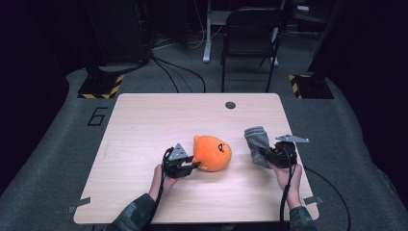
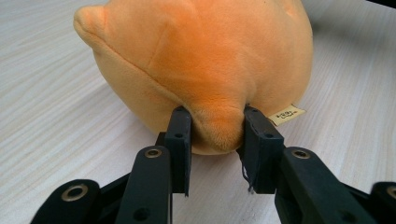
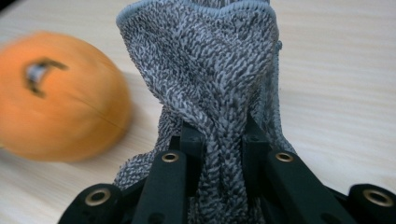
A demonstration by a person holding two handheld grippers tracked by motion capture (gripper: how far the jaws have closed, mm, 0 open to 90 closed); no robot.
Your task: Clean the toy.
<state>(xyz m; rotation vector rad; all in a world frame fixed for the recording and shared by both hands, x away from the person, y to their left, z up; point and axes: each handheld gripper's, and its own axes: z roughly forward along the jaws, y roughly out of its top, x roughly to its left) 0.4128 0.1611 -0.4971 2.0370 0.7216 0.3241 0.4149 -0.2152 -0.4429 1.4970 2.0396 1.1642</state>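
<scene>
While the orange plush toy lies near the middle of the wooden table, the left gripper pinches a fold of its fabric at the near end. Well apart to the right, the right gripper is clenched on a bunched grey cloth, which stands up from its jaws
</scene>
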